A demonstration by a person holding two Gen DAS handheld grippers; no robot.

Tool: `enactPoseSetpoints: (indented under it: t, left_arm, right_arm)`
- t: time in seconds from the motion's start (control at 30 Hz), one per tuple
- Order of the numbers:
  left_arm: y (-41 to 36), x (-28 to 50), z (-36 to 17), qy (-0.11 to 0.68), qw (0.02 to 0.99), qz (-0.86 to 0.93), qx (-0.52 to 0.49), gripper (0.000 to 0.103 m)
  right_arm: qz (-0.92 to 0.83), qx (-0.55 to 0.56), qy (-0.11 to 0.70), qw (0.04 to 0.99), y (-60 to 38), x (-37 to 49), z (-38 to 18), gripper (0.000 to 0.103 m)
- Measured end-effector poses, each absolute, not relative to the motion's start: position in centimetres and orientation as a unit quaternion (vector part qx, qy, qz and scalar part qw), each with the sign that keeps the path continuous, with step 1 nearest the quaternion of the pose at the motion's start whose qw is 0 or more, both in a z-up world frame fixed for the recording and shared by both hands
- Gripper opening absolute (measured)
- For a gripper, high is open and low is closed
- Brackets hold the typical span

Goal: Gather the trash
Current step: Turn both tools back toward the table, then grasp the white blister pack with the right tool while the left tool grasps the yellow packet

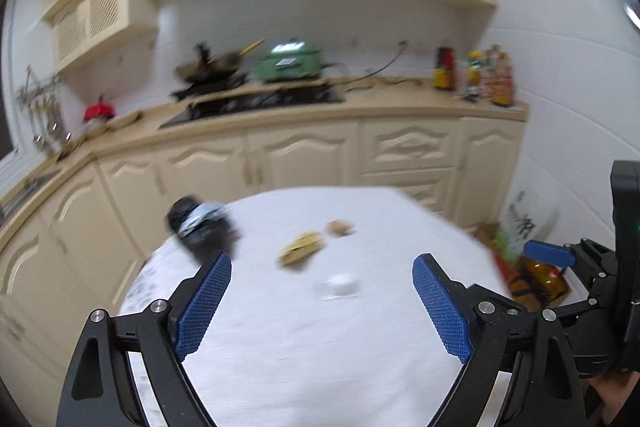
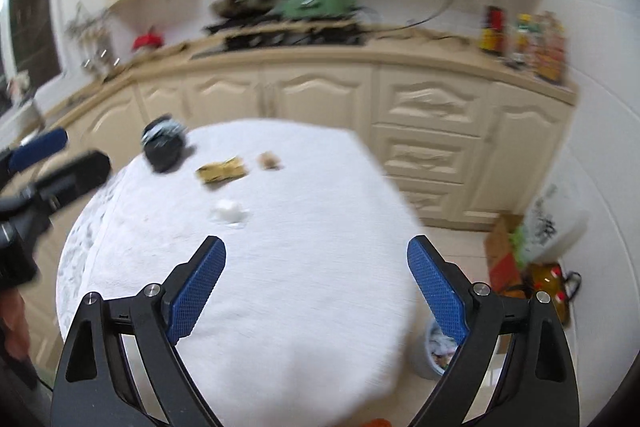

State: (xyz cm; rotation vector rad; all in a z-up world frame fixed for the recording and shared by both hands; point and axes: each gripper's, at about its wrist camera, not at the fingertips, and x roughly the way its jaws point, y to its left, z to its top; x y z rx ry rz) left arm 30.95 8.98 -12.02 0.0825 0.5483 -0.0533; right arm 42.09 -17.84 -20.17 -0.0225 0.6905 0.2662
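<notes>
A round table under a white cloth (image 1: 320, 347) (image 2: 300, 307) holds the trash. At its far left lies a black bundle with a pale band (image 1: 202, 227) (image 2: 164, 147). Beside it lie a yellow wrapper (image 1: 300, 247) (image 2: 220, 171), a small brown scrap (image 1: 340, 227) (image 2: 269, 160) and a white crumpled piece (image 1: 338, 285) (image 2: 230, 213). My left gripper (image 1: 322, 261) hovers open over the cloth, with the white piece just beyond its tips. My right gripper (image 2: 317, 243) is open too, above the bare cloth and nearer than all the pieces. Nothing sits between either pair of fingers.
A small bin with mixed scraps (image 2: 436, 351) stands on the floor by the table's right side. Boxes and a yellow bottle (image 2: 548, 287) crowd the floor by the right wall. Cream cabinets and a counter with a stove (image 1: 256, 103) run behind the table.
</notes>
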Motion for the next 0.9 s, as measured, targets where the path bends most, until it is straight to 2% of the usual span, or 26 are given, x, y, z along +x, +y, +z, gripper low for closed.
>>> enactPoseSetpoints:
  t: [0.2,0.4,0.53,0.67,0.7,0.73,0.77,0.8,0.9]
  left_arm:
    - [16.4,32.3,-14.0,0.32,0.947,0.001,0.033,0.089]
    - [17.9,36.1,-15.0,0.367,0.93,-0.01,0.036,0.089]
    - [17.3,42.3,-15.0,0.389,0.92,-0.017,0.039,0.089]
    - [16.1,48.2,-15.5,0.405,0.913,-0.026,0.045,0.089]
    - [15.4,49.6,-16.1,0.409,0.911,-0.03,0.045,0.089]
    - [14.9,50.5,-16.4,0.412,0.909,-0.036,0.044,0.089]
    - [14.4,51.7,-16.8,0.417,0.907,-0.046,0.042,0.089]
    - [13.8,52.2,-17.2,0.42,0.905,-0.05,0.04,0.089]
    - [12.7,55.2,-18.2,0.431,0.899,-0.063,0.036,0.089]
  right_arm:
    - [0.169,-0.052,0.385,0.906,-10.9,47.1,-24.1,0.094]
    - [0.198,-0.076,0.42,0.882,-6.9,51.4,-27.2,0.091]
    - [0.202,-0.064,0.435,0.875,-6.5,53.8,-28.8,0.08]
    - [0.216,-0.058,0.445,0.867,-6.5,55.1,-29.9,0.055]
    - [0.22,-0.062,0.445,0.866,-6.4,55.2,-30.1,0.054]
    - [0.224,-0.066,0.437,0.868,-6.3,55.3,-30.1,0.049]
    - [0.229,-0.066,0.434,0.869,-6.3,55.4,-30.0,0.034]
    - [0.239,-0.061,0.432,0.868,-6.4,55.5,-29.9,0.029]
    - [0.229,-0.067,0.425,0.873,-7.0,56.1,-29.8,0.029]
